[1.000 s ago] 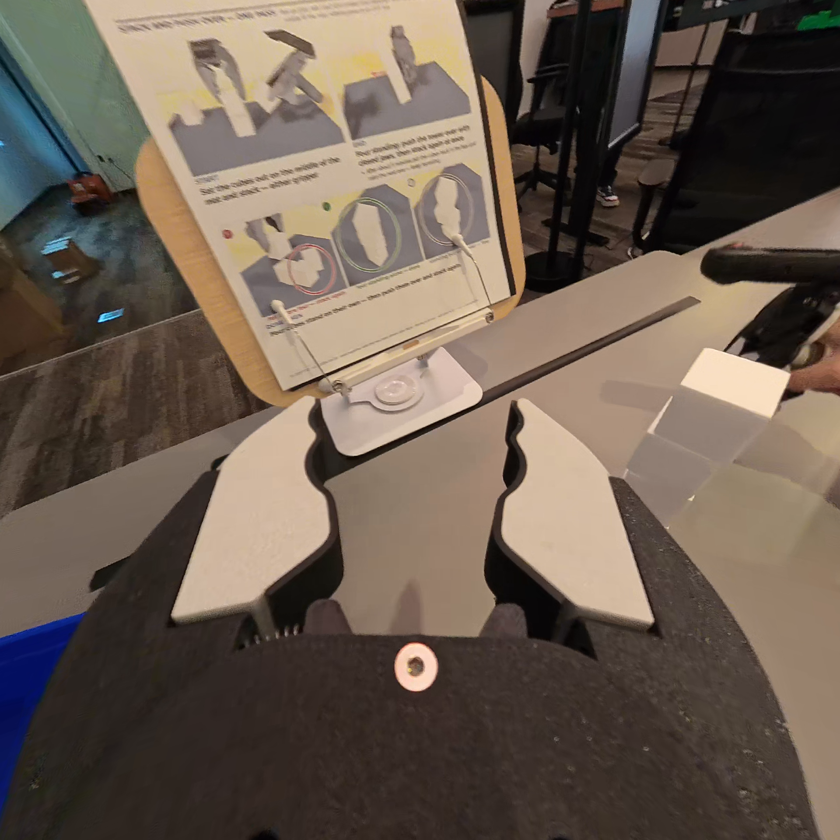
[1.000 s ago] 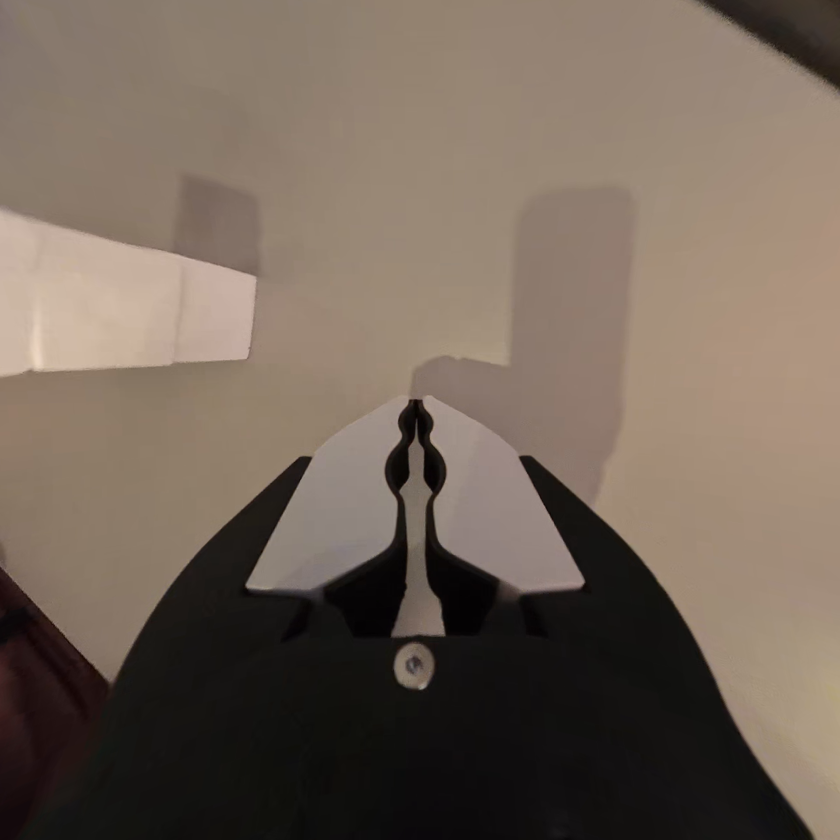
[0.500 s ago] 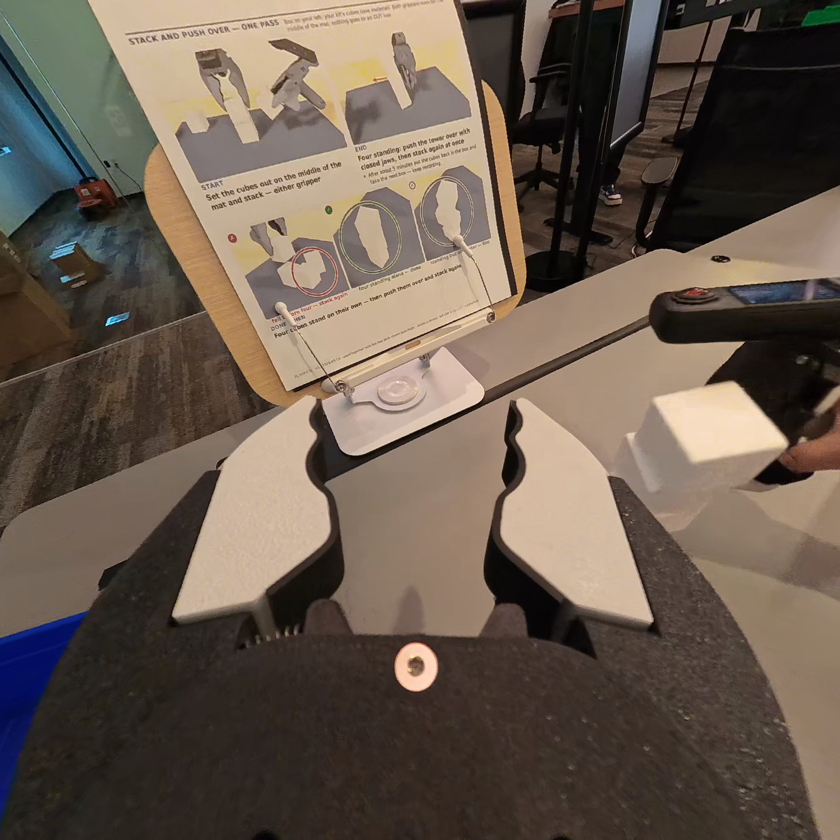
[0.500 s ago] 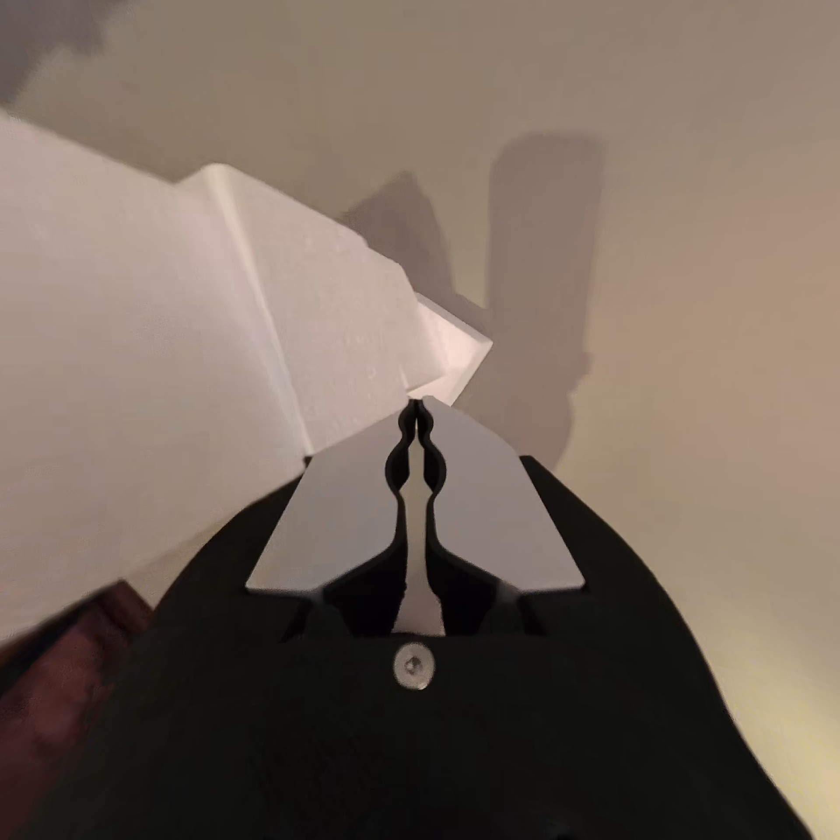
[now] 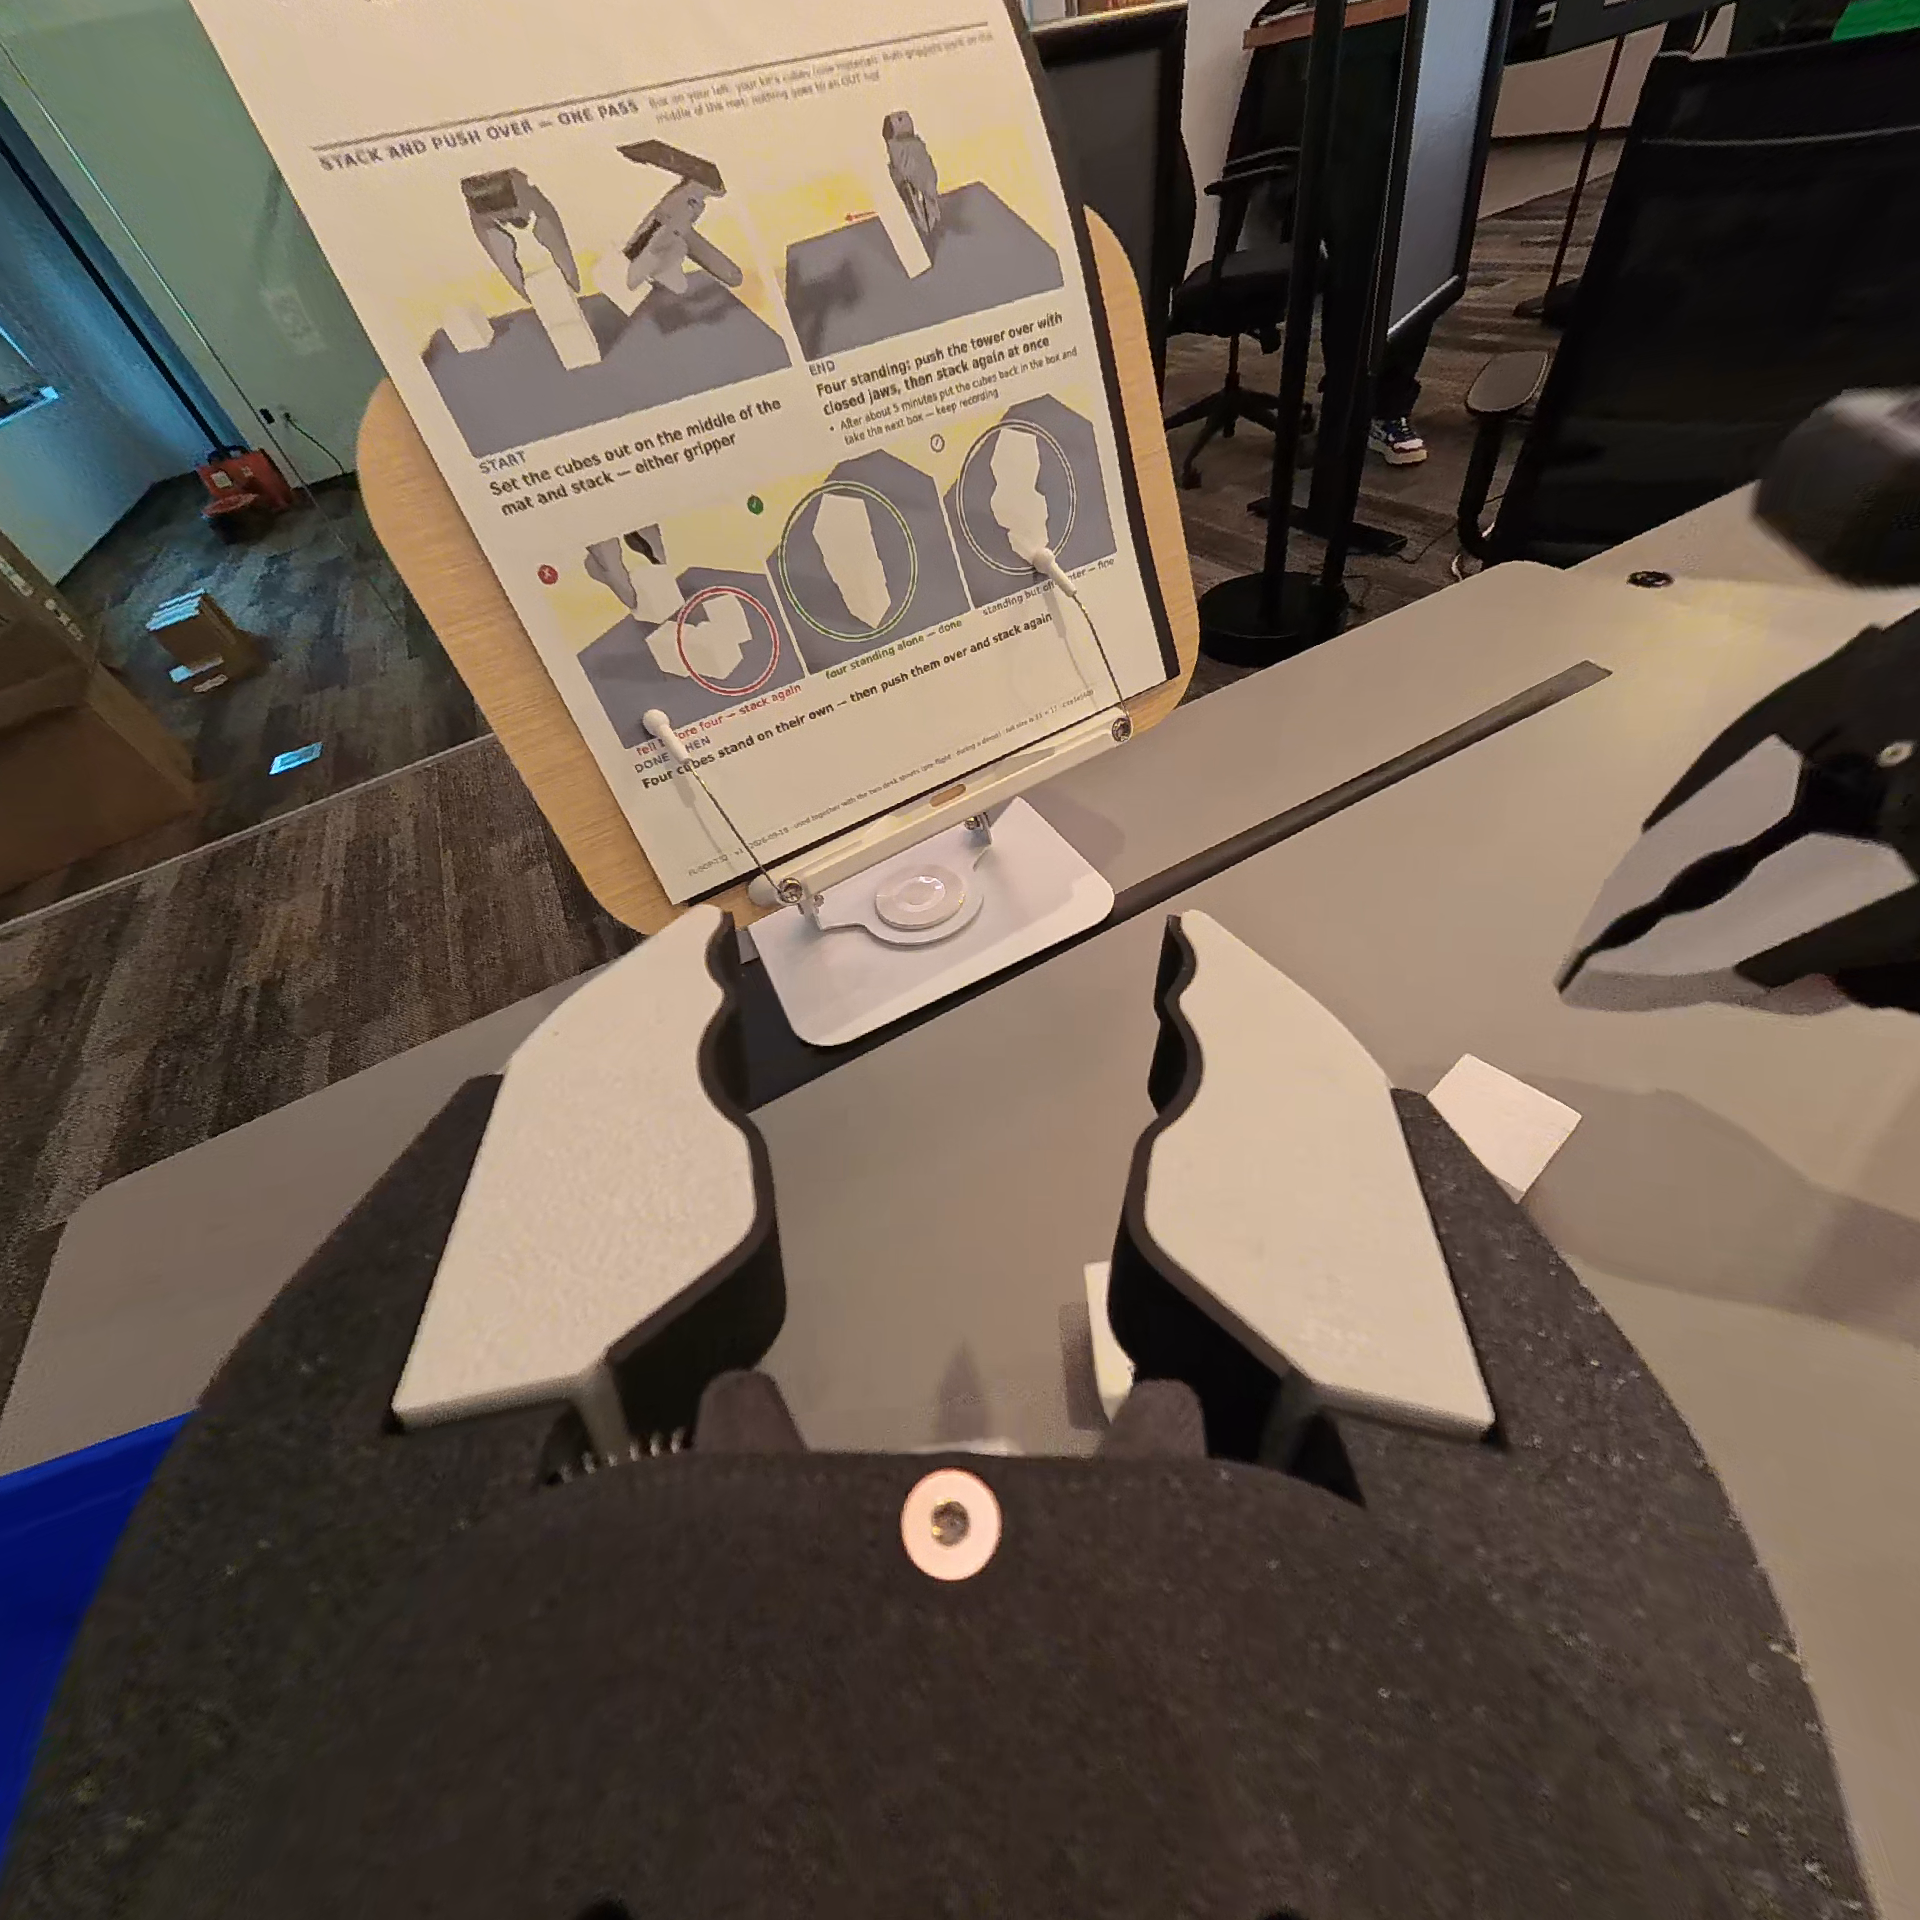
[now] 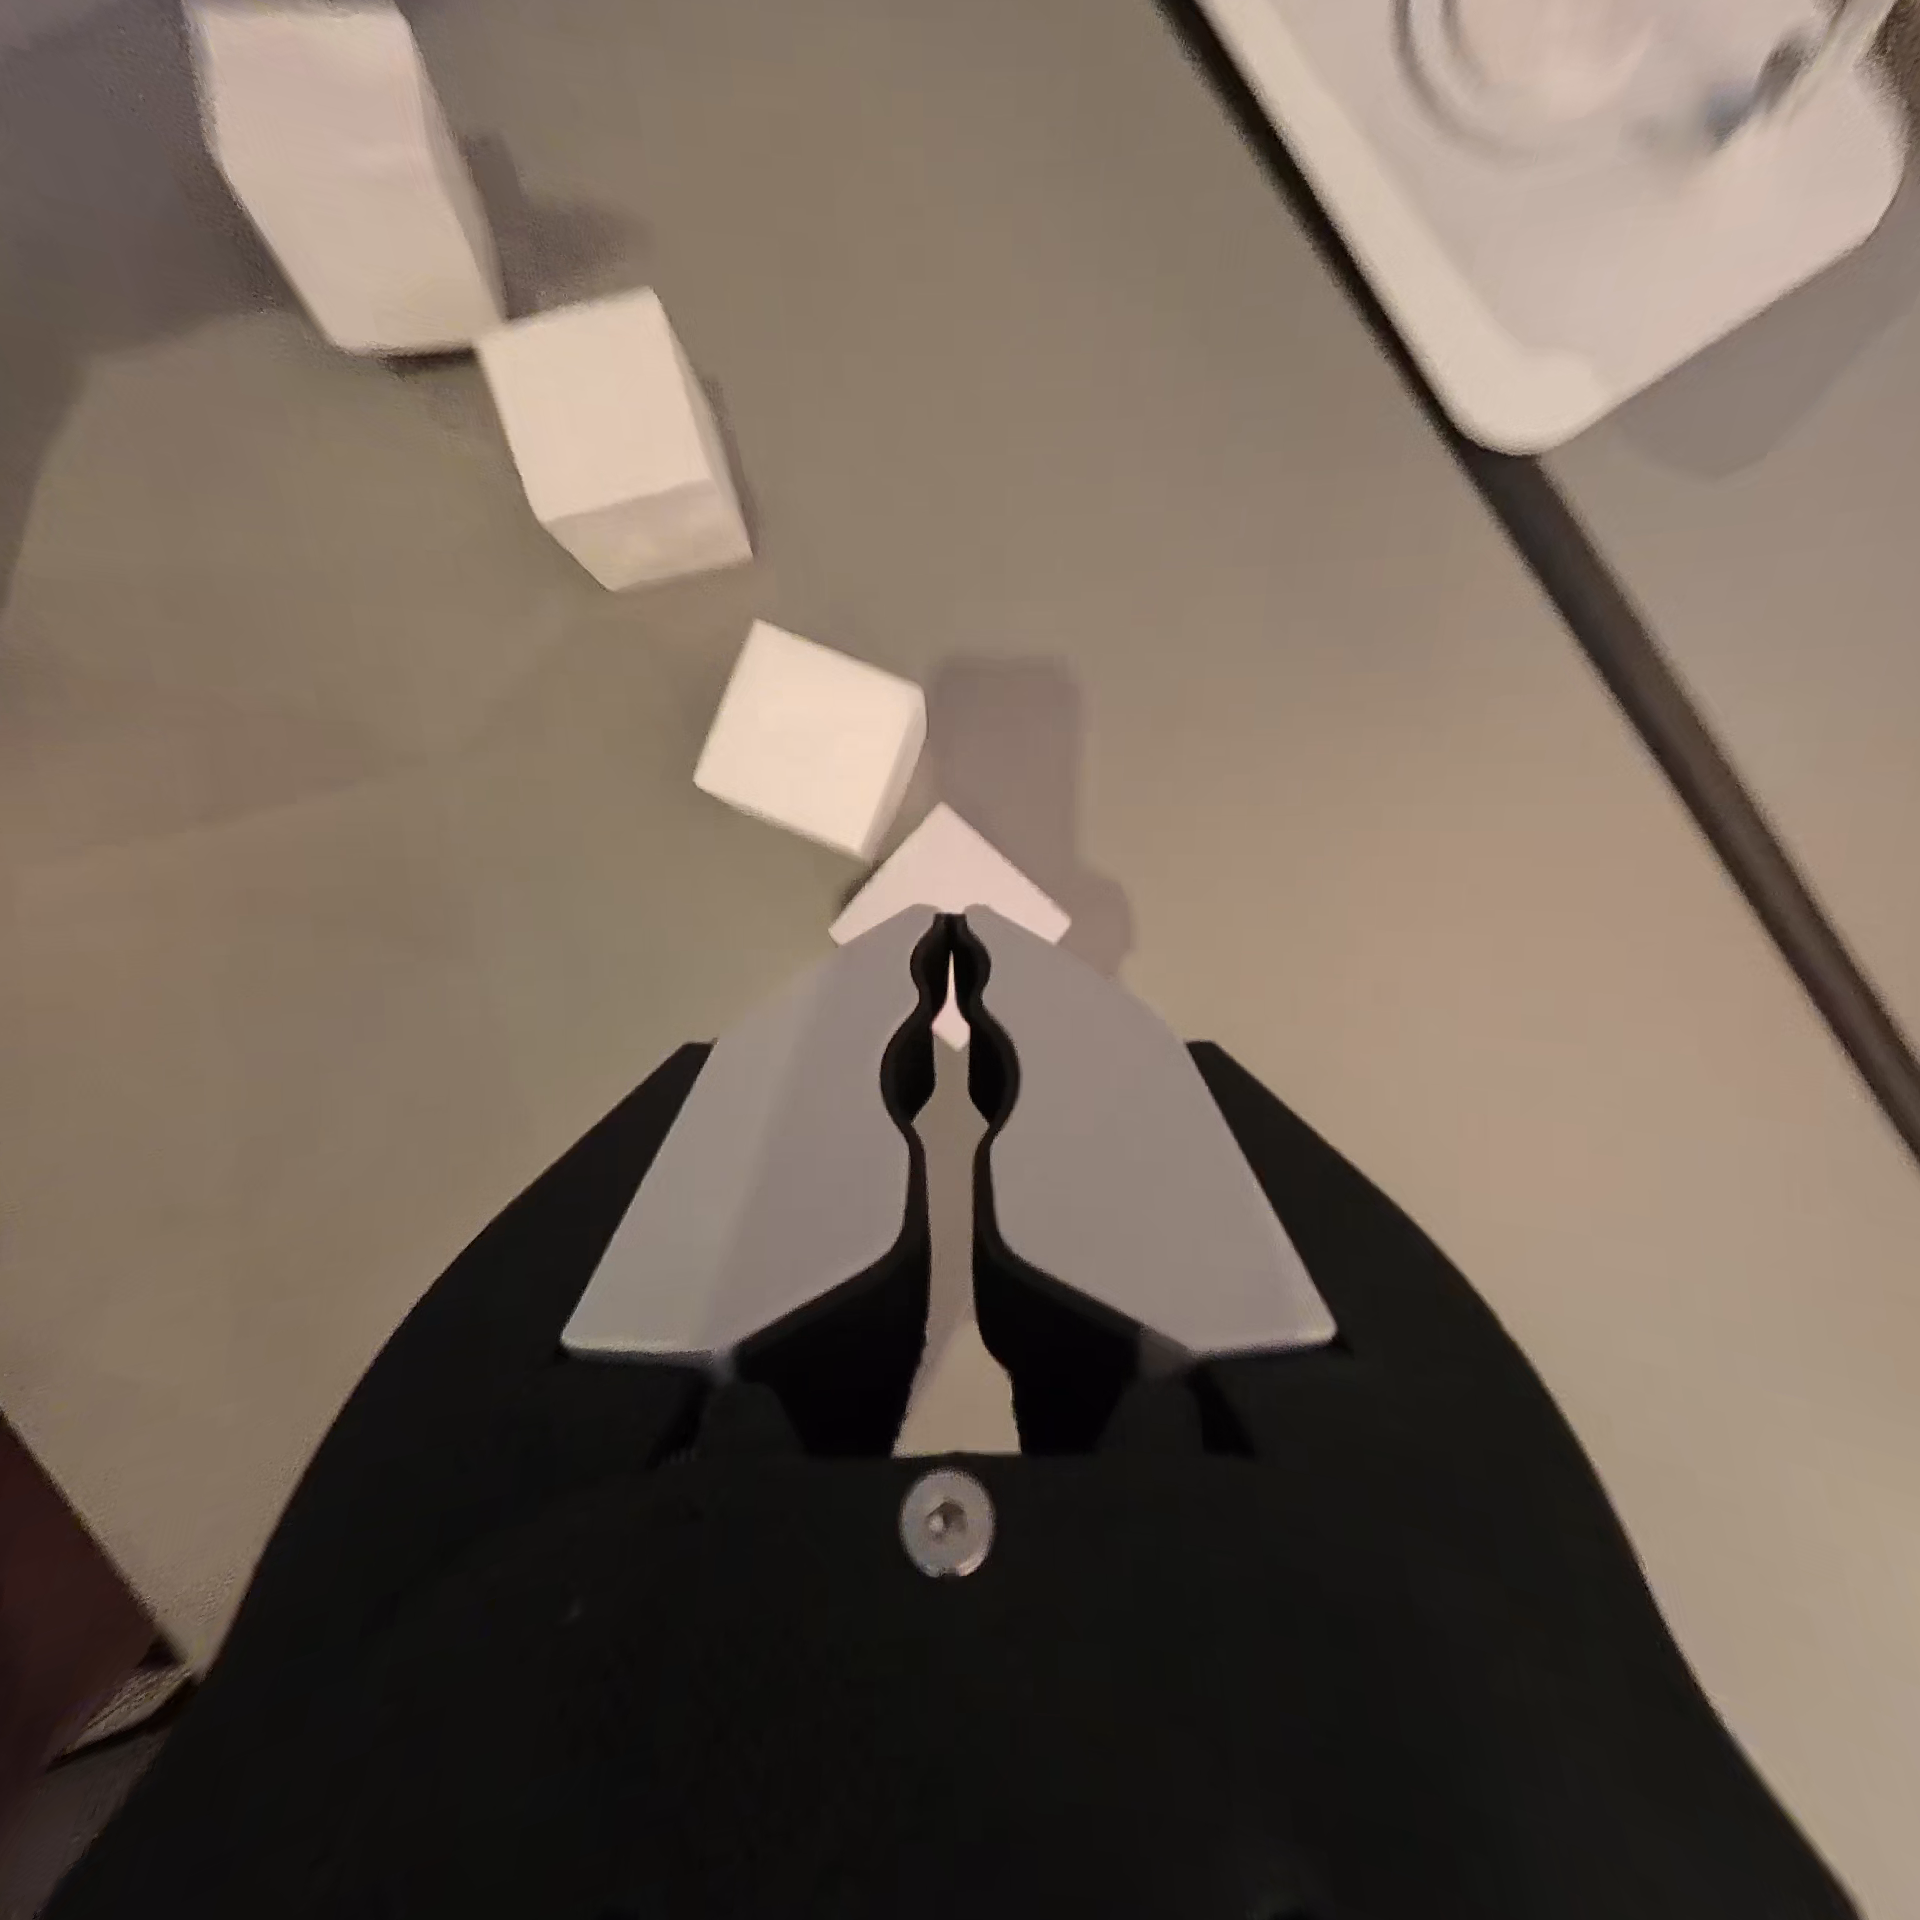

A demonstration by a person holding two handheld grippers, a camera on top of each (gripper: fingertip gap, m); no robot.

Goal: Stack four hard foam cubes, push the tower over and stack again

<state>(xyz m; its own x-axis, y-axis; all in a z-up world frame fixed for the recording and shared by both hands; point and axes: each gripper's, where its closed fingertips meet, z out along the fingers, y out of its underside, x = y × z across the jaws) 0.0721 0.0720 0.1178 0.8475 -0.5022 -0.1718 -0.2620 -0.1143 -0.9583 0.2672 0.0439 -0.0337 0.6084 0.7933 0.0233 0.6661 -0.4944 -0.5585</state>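
Observation:
In the right wrist view, several white foam cubes lie apart in a loose diagonal line on the grey mat (image 6: 1351, 935): a far cube (image 6: 343, 177), a second cube (image 6: 613, 436), a third cube (image 6: 810, 738), and a nearest cube (image 6: 951, 868) just past my fingertips. My right gripper (image 6: 951, 916) is shut and empty above them. It also shows at the right of the left wrist view (image 5: 1579, 966). My left gripper (image 5: 940, 935) is open and empty. One cube (image 5: 1501, 1117) lies right of it, and a sliver of another cube (image 5: 1101, 1340) shows between its fingers.
An instruction sheet on a wooden stand (image 5: 748, 436) with a white base (image 5: 935, 925) stands at the back of the table; the base also shows in the right wrist view (image 6: 1558, 208). A blue bin (image 5: 42, 1610) is at the left. Office chairs (image 5: 1714, 260) stand beyond the table.
The cube tower tipped over under my shut right gripper and the cubes now lie scattered on the mat. The right gripper has swung left and lifted. The left gripper stayed in place.

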